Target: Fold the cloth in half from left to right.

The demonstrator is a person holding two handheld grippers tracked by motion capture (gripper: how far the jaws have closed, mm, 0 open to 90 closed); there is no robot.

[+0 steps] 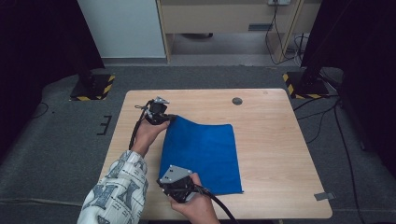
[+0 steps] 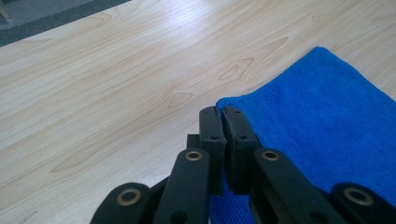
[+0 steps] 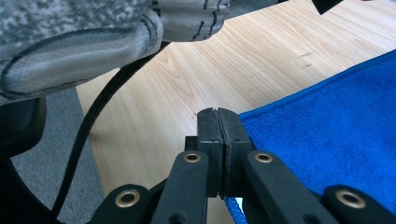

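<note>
A blue cloth [image 1: 201, 151] lies spread on the wooden table [image 1: 271, 140]. My left gripper [image 1: 169, 119] is shut on the cloth's far left corner, which lifts slightly off the wood. In the left gripper view the jaws pinch the blue cloth [image 2: 322, 126] at its corner, and my left gripper [image 2: 222, 111] shows no gap. My right gripper [image 1: 169, 175] is shut on the near left corner. In the right gripper view the blue cloth [image 3: 336, 135] runs off to the right from my right gripper [image 3: 218, 112].
A small dark round mark [image 1: 237, 101] sits on the table near its far edge. A patterned sleeve [image 1: 116, 191] comes in at the bottom left, and the sleeve [image 3: 93, 32] with a black cable [image 3: 93, 116] hangs near the right gripper. Grey carpet [image 1: 65, 140] surrounds the table.
</note>
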